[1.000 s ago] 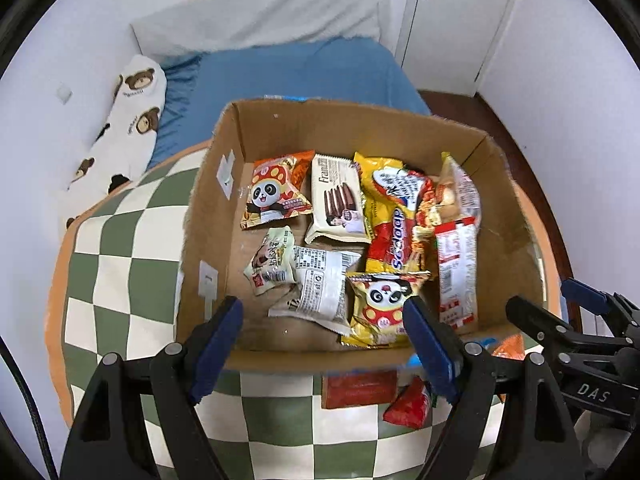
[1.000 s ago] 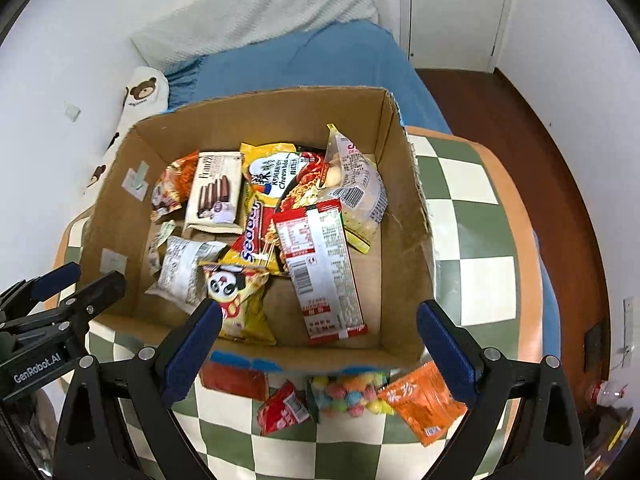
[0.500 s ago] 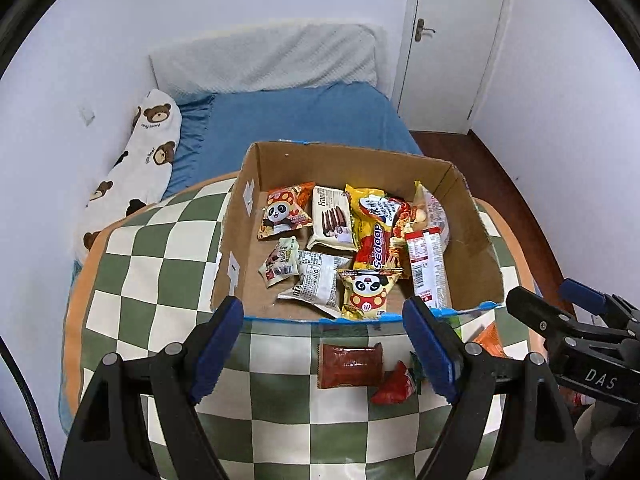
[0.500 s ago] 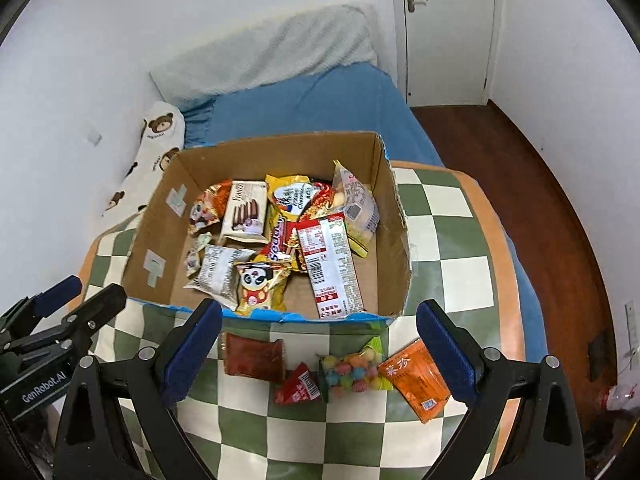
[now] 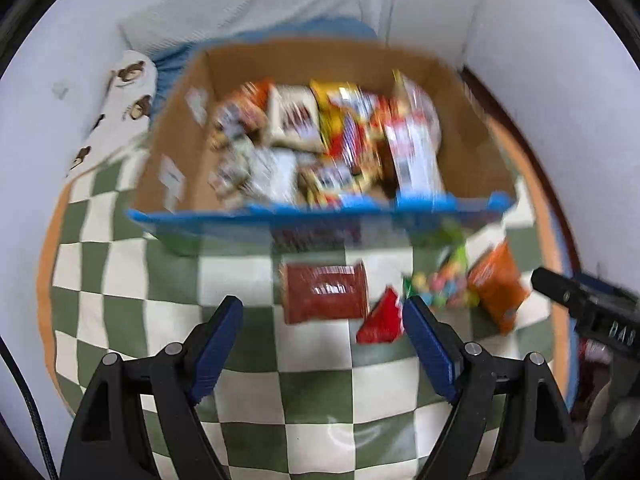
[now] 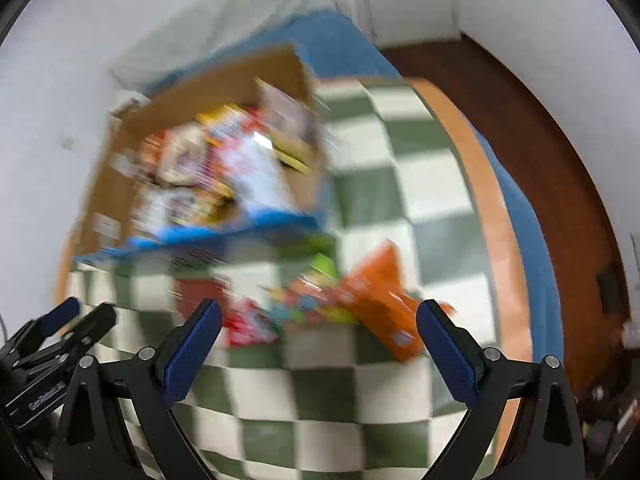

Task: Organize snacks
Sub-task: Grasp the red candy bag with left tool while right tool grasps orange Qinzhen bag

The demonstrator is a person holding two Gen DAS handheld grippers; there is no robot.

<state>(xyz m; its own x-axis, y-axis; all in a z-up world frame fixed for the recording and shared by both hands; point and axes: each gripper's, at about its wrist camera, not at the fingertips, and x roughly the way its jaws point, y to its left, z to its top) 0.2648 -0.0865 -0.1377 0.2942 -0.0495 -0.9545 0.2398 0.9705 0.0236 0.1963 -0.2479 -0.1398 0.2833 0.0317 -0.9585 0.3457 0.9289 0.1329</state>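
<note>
**Four snacks loose in front of the box**

A dark red packet (image 5: 324, 294), a small red wedge (image 5: 380, 318), a bag of coloured candies (image 5: 446, 290) and an orange packet (image 5: 496, 286) lie on the checkered table (image 5: 248, 392), just before the cardboard box (image 5: 472, 160) of snacks. Left gripper (image 5: 322, 344) and right gripper (image 6: 318, 346) both gape wide, empty, above them.
</note>
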